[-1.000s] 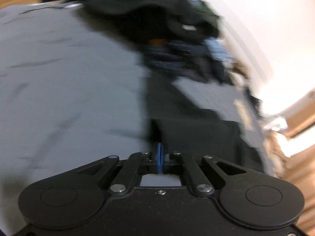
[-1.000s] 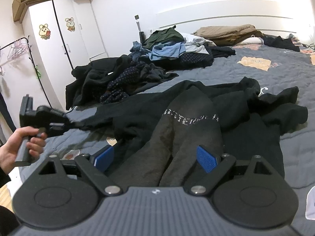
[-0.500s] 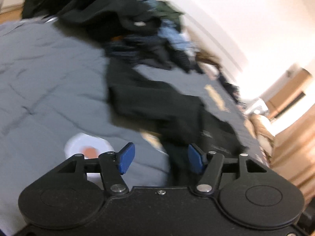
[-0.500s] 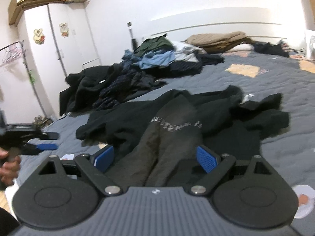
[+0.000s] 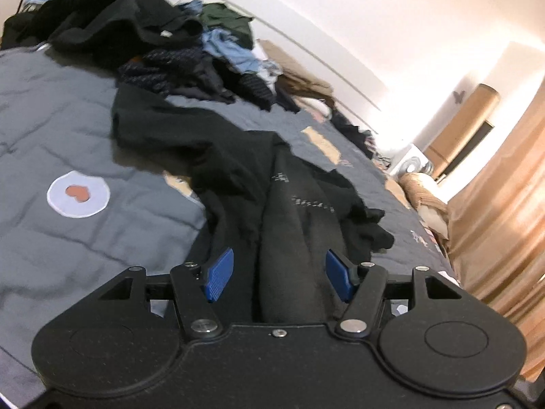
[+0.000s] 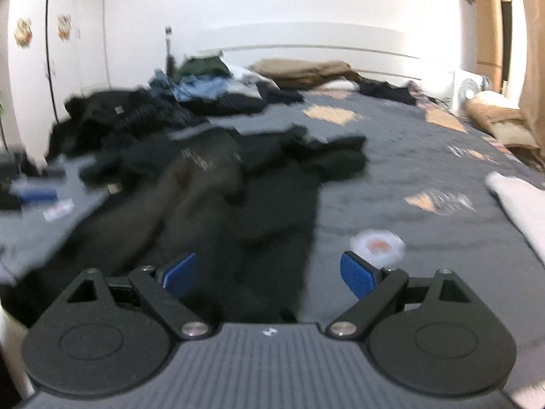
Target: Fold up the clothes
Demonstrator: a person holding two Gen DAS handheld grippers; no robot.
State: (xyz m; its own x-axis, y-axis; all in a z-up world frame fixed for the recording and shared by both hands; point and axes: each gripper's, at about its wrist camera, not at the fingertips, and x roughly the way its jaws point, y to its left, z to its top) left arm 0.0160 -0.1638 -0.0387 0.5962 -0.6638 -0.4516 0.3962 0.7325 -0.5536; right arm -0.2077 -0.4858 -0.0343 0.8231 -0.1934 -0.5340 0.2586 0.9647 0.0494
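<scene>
On the grey bed (image 5: 51, 255), your left tongs (image 5: 277, 274) gape wide and empty over the rumpled black garment (image 5: 293, 225); your right tongs (image 6: 269, 274) gape likewise over its near end. Beyond lies a clothes pile (image 5: 190, 54).

Matt black cloth garment (image 5: 293, 218) on quilted grey bedspread (image 5: 68, 245)

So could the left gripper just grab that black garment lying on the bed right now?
Probably yes. The left gripper is open, and the black garment lies directly ahead between its blue pads, with nothing on top of it. The clothes pile sits farther back on the bed, out of the way.
</scene>
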